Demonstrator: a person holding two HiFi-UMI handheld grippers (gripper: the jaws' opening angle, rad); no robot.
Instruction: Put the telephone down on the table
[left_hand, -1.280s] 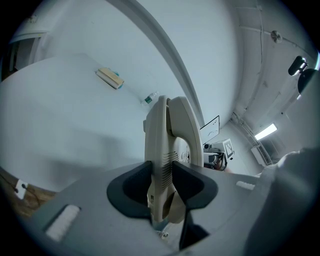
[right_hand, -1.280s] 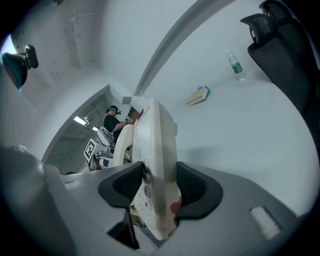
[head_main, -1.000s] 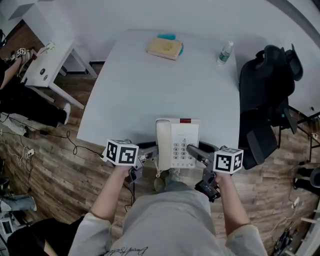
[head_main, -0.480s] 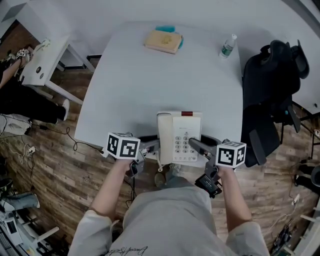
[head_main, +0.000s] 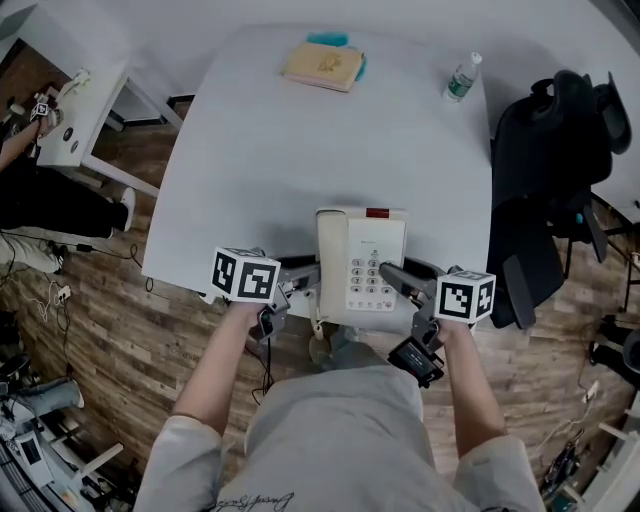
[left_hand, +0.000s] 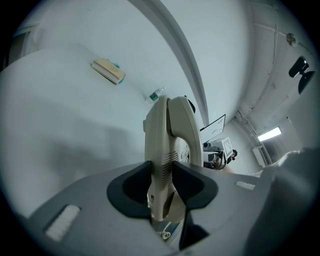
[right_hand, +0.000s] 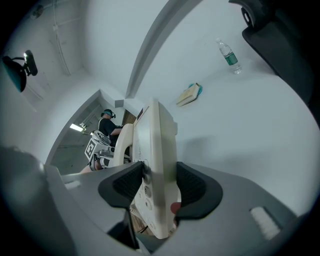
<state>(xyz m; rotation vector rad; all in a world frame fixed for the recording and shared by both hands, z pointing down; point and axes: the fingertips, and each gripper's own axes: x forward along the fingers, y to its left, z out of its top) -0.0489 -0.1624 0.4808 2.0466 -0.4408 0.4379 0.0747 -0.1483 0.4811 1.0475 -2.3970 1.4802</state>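
A cream desk telephone (head_main: 360, 265) with handset and keypad hangs level over the near edge of the white table (head_main: 300, 150), held from both sides. My left gripper (head_main: 300, 285) is shut on its left, handset side; in the left gripper view the dark pads (left_hand: 137, 185) clamp the telephone (left_hand: 165, 165) edge-on. My right gripper (head_main: 398, 283) is shut on the right, keypad side; in the right gripper view the pads (right_hand: 192, 185) squeeze the telephone (right_hand: 157, 170) body. Its curly cord dangles below.
A tan book (head_main: 322, 66) on something teal lies at the table's far edge, a water bottle (head_main: 460, 78) at the far right corner. A black office chair (head_main: 550, 170) stands right of the table, a small white desk (head_main: 75, 110) to the left. Wood floor below.
Both grippers and the telephone have moved slightly forward over the table's near edge. The grip looks the same.
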